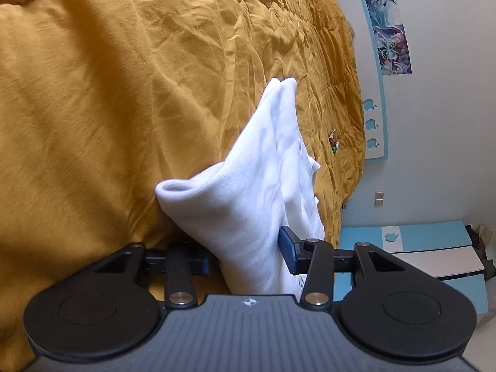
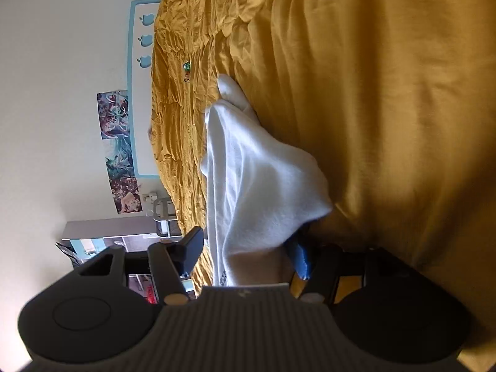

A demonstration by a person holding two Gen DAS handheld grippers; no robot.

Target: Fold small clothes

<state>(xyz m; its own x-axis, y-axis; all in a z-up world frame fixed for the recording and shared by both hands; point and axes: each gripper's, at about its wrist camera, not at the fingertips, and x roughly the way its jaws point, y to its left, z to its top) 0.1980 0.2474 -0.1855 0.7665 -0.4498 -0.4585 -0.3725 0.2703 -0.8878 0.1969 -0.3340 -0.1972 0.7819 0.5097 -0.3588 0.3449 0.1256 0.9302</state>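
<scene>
A white sock (image 1: 257,192) hangs between both grippers over a mustard-yellow bedspread (image 1: 108,93). In the left wrist view my left gripper (image 1: 248,257) is shut on one end of the sock, whose rolled cuff sticks out to the left. In the right wrist view my right gripper (image 2: 248,248) is shut on the sock (image 2: 260,186), with blue pads (image 2: 299,257) partly hidden by the cloth. The far tip of the sock touches the bedspread (image 2: 372,93).
A small colourful item (image 1: 333,141) lies on the bedspread; it also shows in the right wrist view (image 2: 186,71). A white wall with posters (image 2: 119,148), a blue-framed headboard (image 1: 376,117) and blue-and-white furniture (image 1: 434,248) stand beyond the bed edge.
</scene>
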